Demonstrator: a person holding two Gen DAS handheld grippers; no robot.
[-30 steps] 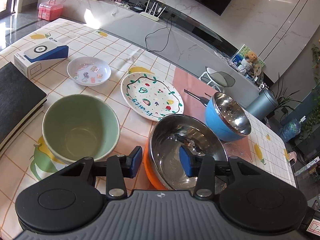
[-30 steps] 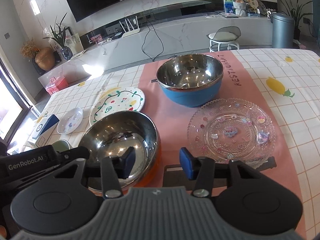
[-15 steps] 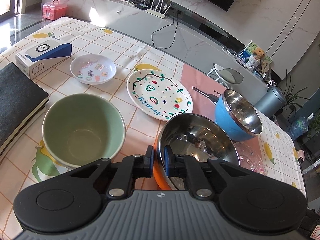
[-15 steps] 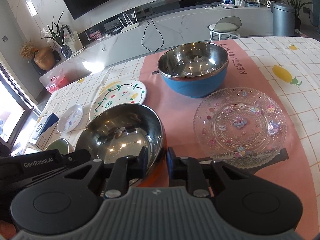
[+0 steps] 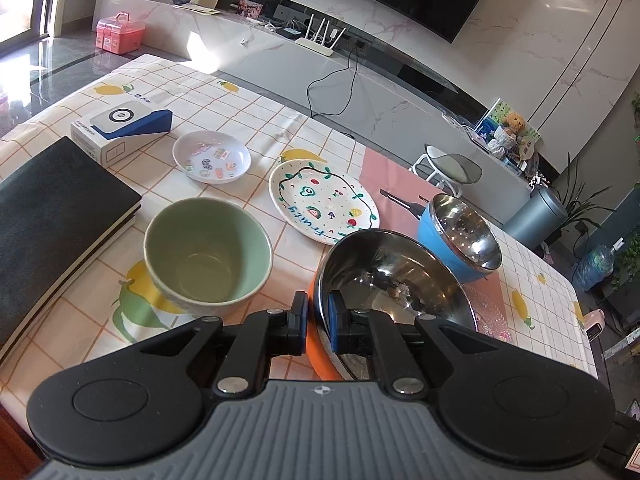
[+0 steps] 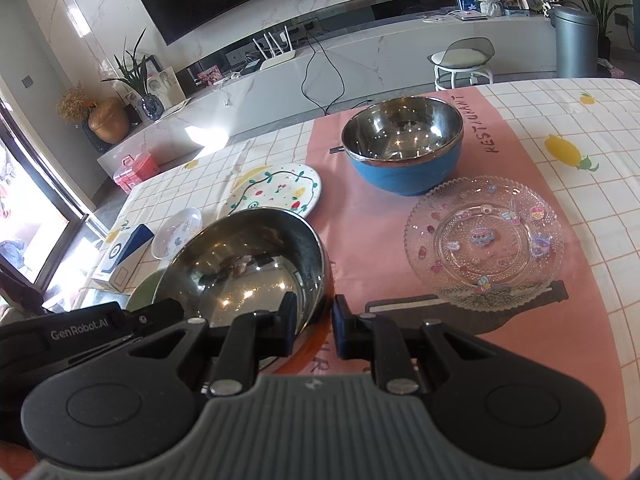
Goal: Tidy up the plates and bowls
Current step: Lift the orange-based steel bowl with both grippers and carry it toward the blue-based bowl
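An orange bowl with a steel inside [image 5: 394, 280] [image 6: 248, 256] is lifted off the table and tilted. My left gripper [image 5: 318, 320] is shut on its left rim. My right gripper [image 6: 314, 320] is shut on its right rim. A blue steel-lined bowl [image 5: 460, 240] [image 6: 404, 148] stands behind it on the pink mat. A green bowl [image 5: 208, 252] stands to the left. A painted fruit plate [image 5: 324, 204] [image 6: 276, 192], a small white dish [image 5: 212, 158] [image 6: 176, 232] and a clear glass plate [image 6: 484, 240] lie on the table.
A black notebook [image 5: 52, 224] and a white and blue box [image 5: 120, 128] lie at the table's left. The table's far edge faces a marble TV bench. A stool [image 6: 464, 60] and a grey bin [image 6: 574, 40] stand beyond.
Both grippers have shut on the orange bowl's rim, one each side. They have raised and tilted the bowl off the table.
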